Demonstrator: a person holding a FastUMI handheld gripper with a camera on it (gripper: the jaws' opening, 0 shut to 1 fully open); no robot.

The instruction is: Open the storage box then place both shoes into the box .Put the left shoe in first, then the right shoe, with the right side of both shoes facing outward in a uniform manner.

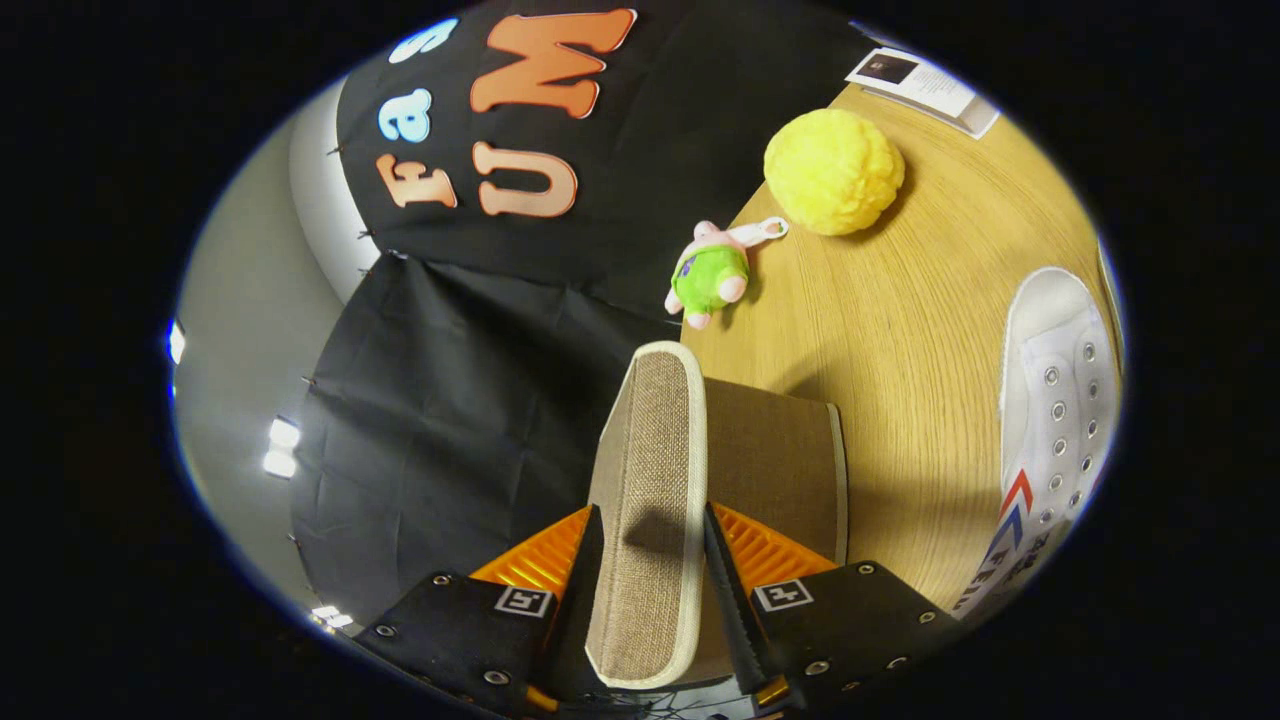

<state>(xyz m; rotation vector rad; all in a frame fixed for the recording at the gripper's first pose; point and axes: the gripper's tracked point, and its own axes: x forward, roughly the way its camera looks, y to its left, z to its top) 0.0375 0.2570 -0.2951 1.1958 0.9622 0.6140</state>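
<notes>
Hand-held gripper (648,560) pinches the box lid (648,480); swing it fully back toward 9 o'clock, keeping the white shoe (1060,420) at 3 o'clock clear.

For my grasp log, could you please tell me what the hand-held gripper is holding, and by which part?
The hand-held gripper is shut on the storage box's lid, both fingers pressing its flat faces near the cream-trimmed free edge, with the lid raised above the box.

My claw (650,560) is rolled well over to one side, so everything leans across my view. Its two fingers (585,570) sit close together, both pressing on the flap of the storage box lid (650,480), one on each face.
</notes>
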